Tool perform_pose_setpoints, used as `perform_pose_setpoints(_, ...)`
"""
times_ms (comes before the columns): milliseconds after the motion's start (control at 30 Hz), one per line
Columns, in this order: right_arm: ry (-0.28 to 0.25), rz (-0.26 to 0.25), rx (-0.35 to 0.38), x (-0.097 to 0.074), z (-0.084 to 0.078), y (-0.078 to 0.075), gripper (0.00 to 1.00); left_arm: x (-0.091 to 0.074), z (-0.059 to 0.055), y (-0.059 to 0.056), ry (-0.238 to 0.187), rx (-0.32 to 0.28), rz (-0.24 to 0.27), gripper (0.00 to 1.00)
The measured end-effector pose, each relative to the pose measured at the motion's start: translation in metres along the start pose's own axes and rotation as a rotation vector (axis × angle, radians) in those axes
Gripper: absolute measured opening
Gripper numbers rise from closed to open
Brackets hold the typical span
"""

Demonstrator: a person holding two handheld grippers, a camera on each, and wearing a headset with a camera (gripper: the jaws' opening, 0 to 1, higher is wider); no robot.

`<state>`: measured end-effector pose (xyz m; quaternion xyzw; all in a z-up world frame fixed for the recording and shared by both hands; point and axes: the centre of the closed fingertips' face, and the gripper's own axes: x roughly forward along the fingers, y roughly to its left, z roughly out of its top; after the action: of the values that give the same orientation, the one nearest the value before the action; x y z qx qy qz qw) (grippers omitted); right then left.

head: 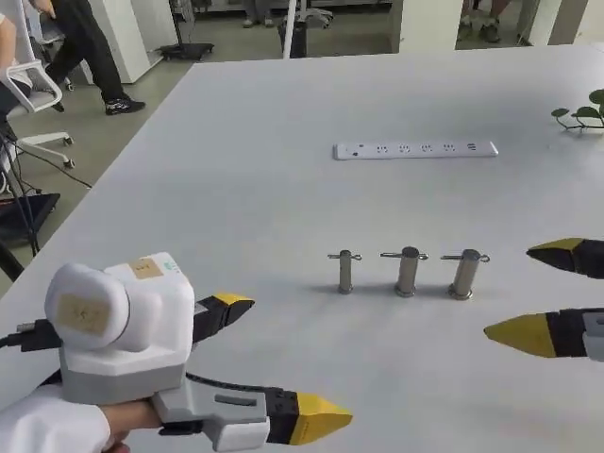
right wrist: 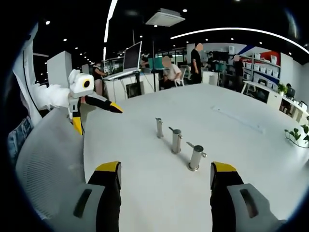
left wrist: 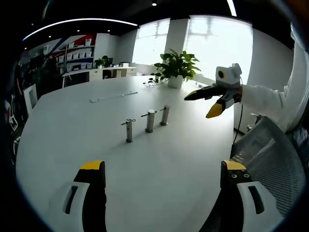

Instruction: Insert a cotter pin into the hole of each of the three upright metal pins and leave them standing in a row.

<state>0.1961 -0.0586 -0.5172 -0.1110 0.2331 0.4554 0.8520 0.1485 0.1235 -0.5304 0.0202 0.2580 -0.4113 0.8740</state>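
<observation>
we see 3 metal pins (head: 407, 274) upright in a row mid table (head: 236, 189), each w/ a cotter pin (head: 404, 255) already thru its top hole. left gripper (head: 288, 359) sits front-left, jaws apart, holding nothing. right gripper (head: 514, 291) is just right of the row, jaws apart & empty too. we judge inserting done, task approx complete. next move: back both claws off w/o tipping anything.

Left pin (head: 345, 276): silver, upright, slimmer than the other two; left cotter pin (head: 344, 256) crosswise through its top.
Middle pin (head: 407, 276): silver, upright; middle cotter pin (head: 404, 255) through its top, sticking out both sides.
Right pin (head: 462, 277): silver, upright; right cotter pin (head: 465, 257) seated likewise.
Row: left to right, pins apart, on the white worktop (head: 283, 208).
</observation>
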Motion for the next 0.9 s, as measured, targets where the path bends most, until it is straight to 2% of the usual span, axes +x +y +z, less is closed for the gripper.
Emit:
perform_pose_setpoints(67, -0.006, -0.015, 0.041, -0.005, -0.004, 0.002, 0.76, -0.004, 0.001, -0.002, -0.011, -0.025, -0.001, 0.99)
perform_pose_setpoints(200, 0.003, -0.029, 0.06, -0.014, -0.016, 0.011, 0.8, -0.008, -0.006, -0.006, 0.007, -0.049, 0.005, 0.99)
perform_pose_setpoints(267, 0.006, -0.038, 0.078, -0.018, -0.02, 0.015, 0.81, -0.009, -0.008, -0.009, -0.006, -0.085, -0.005, 0.99)
perform_pose_setpoints(367, -0.002, -0.045, 0.106, -0.025, -0.024, 0.023, 0.84, -0.013, -0.009, -0.006, -0.02, -0.128, 0.012, 0.99)
perform_pose_setpoints(667, 0.006, -0.097, 0.159, -0.037, -0.031, 0.027, 0.89, -0.025, -0.009, -0.004, -0.045, -0.154, 0.061, 0.99)
perform_pose_setpoints(833, 0.011, -0.128, 0.183, -0.04, -0.03, 0.023, 0.9, -0.028, -0.015, -0.001, -0.047, -0.175, 0.091, 0.99)
perform_pose_setpoints(900, 0.016, -0.147, 0.197, -0.041, -0.03, 0.02, 0.91, -0.03, -0.021, 0.003, -0.025, -0.162, 0.12, 0.99)
